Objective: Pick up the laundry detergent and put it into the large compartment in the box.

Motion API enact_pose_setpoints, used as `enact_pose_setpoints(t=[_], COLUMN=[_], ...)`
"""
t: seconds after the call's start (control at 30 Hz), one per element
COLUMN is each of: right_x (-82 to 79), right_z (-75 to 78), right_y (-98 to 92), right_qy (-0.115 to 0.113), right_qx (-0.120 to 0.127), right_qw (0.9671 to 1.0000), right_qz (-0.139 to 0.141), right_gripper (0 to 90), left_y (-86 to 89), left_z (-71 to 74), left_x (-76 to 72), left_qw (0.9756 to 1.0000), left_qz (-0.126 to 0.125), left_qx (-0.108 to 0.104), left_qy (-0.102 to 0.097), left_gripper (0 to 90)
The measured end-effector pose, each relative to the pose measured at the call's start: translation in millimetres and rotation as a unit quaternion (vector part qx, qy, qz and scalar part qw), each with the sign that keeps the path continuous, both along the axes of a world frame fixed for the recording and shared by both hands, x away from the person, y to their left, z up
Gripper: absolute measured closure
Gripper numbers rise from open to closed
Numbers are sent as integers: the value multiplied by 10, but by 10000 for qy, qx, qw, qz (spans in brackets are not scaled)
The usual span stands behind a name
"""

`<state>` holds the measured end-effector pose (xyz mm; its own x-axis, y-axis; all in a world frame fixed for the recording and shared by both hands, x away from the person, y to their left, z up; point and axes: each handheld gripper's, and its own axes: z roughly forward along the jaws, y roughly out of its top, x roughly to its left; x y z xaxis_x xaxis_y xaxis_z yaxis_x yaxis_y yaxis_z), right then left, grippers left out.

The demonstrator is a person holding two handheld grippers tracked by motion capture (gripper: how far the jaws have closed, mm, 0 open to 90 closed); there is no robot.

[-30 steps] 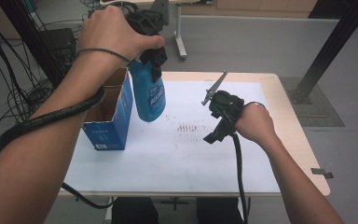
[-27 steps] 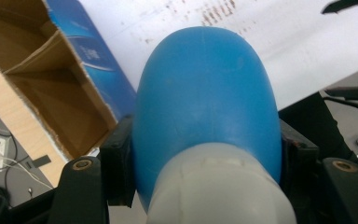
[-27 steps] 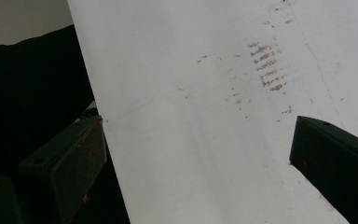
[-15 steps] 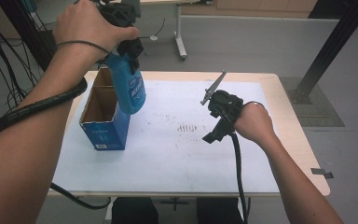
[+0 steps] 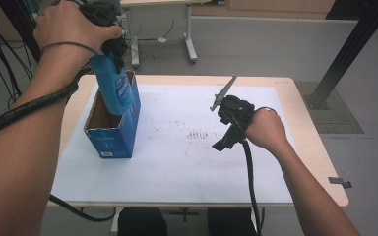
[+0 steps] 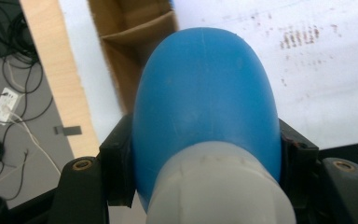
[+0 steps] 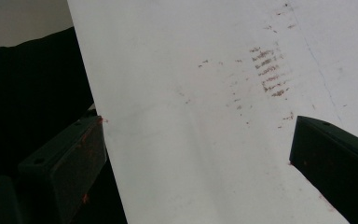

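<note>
Left gripper [image 5: 109, 46] pinches blue plastic bottle [image 5: 112, 88] over open blue cardboard box [image 5: 112, 137] — not yet inserted; right gripper [image 5: 225, 118] spread, idle.

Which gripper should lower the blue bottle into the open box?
Left, most likely. The left gripper is shut on the blue bottle, whose base hangs just above the open box. The right gripper is open with nothing between its jaws, over the white mat.

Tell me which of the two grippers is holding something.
The left gripper, clamped on the blue bottle above the open blue box. The right gripper has open jaws with nothing between them.
</note>
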<state>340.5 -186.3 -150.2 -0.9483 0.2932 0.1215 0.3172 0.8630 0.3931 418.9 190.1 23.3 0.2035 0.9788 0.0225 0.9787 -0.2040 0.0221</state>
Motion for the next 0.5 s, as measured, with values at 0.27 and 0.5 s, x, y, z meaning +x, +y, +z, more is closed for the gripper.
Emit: enact_pose_setpoints(t=[0.27,0.5], right_x=[30,60], right_z=[-38,-72], right_y=[17,32], right_qy=[48,75], right_qx=[-2,6], right_qw=[10000,10000], right_qz=[5,28], right_gripper=[35,35], left_y=[277,390], left_z=[-81,-182], left_x=[68,132], left_qw=[9994,9989], left_qz=[326,449], left_qx=[-137,-111], left_qy=[38,93], left_gripper=[376,376])
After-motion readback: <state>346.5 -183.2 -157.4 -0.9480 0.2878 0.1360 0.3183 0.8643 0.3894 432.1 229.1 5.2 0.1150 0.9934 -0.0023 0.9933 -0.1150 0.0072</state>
